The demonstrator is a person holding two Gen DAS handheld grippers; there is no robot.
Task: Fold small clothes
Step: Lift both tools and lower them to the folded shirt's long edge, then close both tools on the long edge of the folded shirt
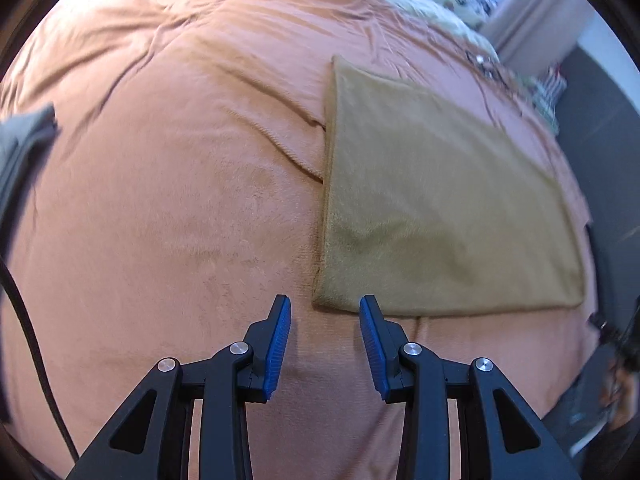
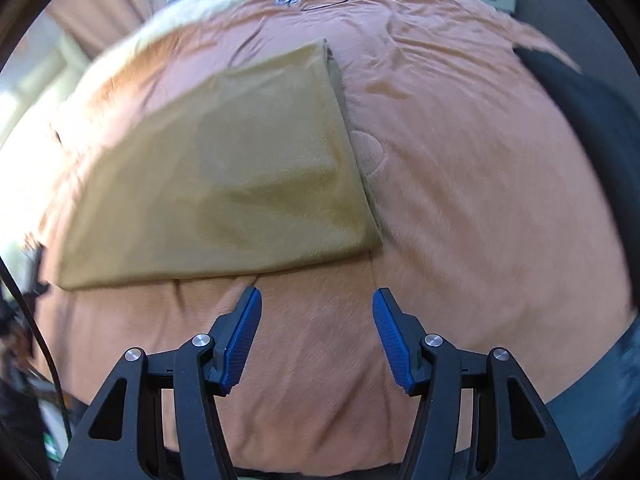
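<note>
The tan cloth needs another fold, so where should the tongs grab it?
Probably the tan cloth at its two near corners, coming in low from the near edge: it lies flat on the orange blanket, and both open tongs, left and right, already face that edge.

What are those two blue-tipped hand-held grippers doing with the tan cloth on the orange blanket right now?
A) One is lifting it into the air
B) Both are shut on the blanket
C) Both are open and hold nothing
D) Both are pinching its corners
C: the left hand-held gripper and the right hand-held gripper both stand open above the orange blanket, while the tan cloth lies flat, untouched.
</note>
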